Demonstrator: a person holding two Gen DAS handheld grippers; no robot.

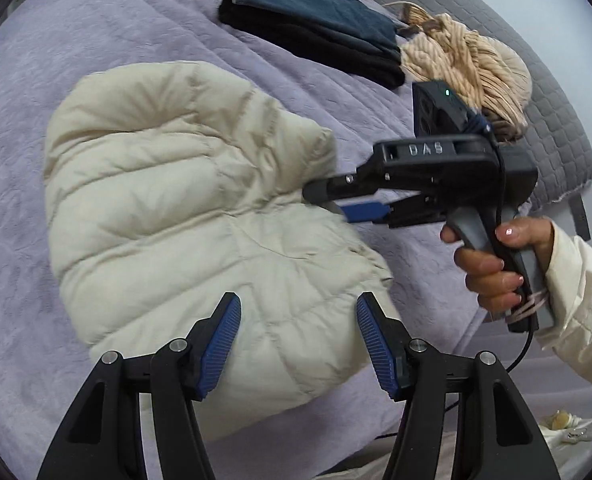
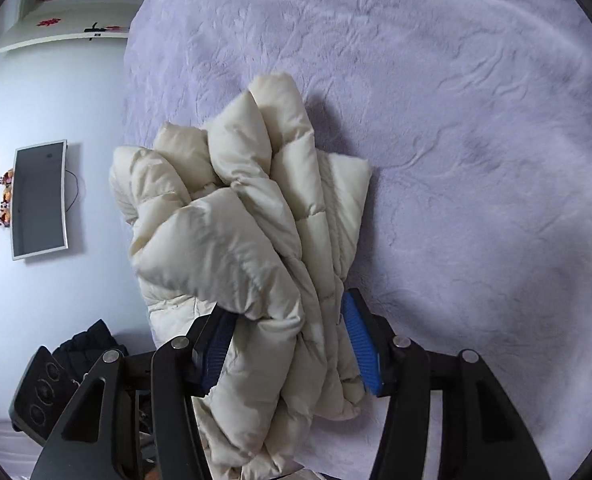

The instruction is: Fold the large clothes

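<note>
A cream puffer jacket lies bunched and folded on the lilac bedspread. My left gripper is open just above the jacket's near edge, holding nothing. My right gripper comes in from the right, held by a hand, and its jaws pinch the jacket's right edge. In the right wrist view the jacket fills the space between the blue pads of the right gripper, which clamps a thick fold of it.
A folded stack of dark jeans and black clothes lies at the far side of the bed, with a beige knitted garment beside it. A grey quilted pillow sits at far right. A wall-mounted screen is off the bed's left.
</note>
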